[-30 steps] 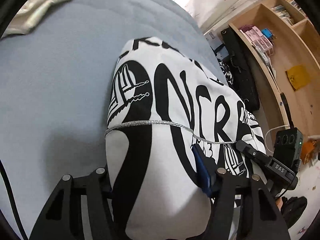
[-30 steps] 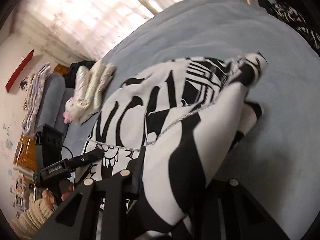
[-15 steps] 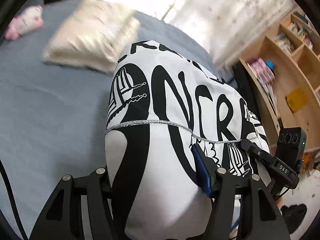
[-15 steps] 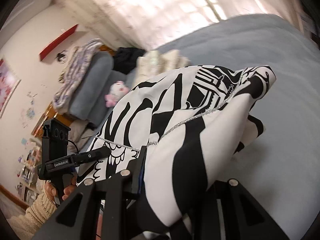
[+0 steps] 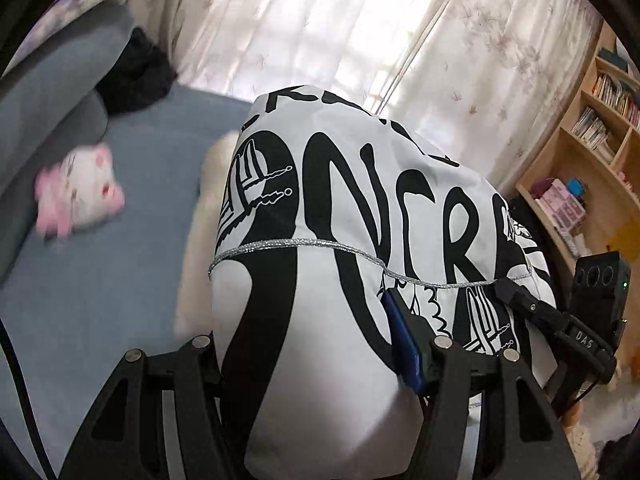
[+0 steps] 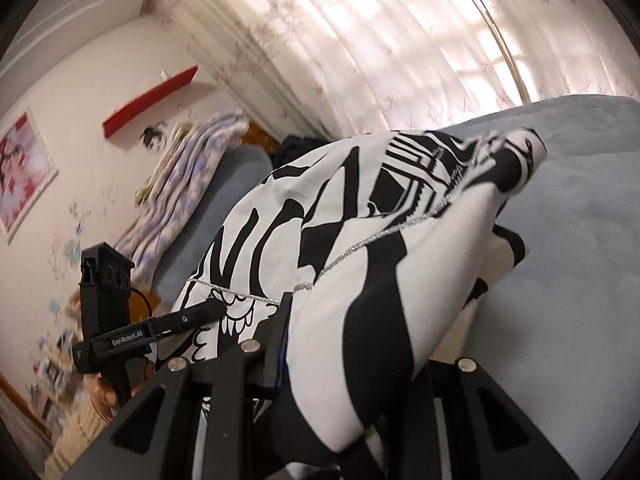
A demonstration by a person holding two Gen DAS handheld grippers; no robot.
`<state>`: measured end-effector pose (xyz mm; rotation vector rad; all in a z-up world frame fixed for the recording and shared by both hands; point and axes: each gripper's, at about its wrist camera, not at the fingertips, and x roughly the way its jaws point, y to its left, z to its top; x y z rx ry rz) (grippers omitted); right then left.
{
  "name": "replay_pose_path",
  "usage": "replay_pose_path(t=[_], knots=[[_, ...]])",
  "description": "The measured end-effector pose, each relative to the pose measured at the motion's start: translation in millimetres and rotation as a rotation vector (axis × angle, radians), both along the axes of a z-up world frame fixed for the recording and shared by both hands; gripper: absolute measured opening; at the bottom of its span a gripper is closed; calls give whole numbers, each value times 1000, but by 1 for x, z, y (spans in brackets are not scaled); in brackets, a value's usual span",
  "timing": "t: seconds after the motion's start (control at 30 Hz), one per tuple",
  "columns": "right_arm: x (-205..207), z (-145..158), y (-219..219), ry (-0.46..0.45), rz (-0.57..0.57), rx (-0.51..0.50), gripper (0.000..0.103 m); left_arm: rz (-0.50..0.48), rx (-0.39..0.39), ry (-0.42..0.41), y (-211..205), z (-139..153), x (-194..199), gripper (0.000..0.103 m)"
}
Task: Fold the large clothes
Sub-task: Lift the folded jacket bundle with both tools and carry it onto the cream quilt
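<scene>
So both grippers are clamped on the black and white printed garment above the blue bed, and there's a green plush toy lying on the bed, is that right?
Nearly. The plush toy is pink and white, not green; the left wrist view shows it. The left gripper and right gripper do clamp the black and white printed garment above the blue bed.

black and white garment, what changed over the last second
Both grippers lifted the black and white garment up off the blue bed; the views now take in the curtains and a pink plush toy. Unchanged: left gripper and right gripper stay clamped on the same bunched fabric.
</scene>
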<state>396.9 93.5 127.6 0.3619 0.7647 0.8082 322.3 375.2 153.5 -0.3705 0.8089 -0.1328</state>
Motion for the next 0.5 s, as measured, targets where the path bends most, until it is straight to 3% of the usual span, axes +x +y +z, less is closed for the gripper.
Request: replay_pose_path(t=[0.13,0.27,0.4,0.5], knots=[[60,-21,23,-22,-32,39,25,14,33,-37,19,-15,84,60],[120,-79,38,42,-70,90,25,69,22,-22,31,-67,142,60],[151,-147,54,159,-103,74,30,196,59,98,40,-138,170,66],[150,-171,57,201,-101,62,41,263,14,70,54,-161,168,75]])
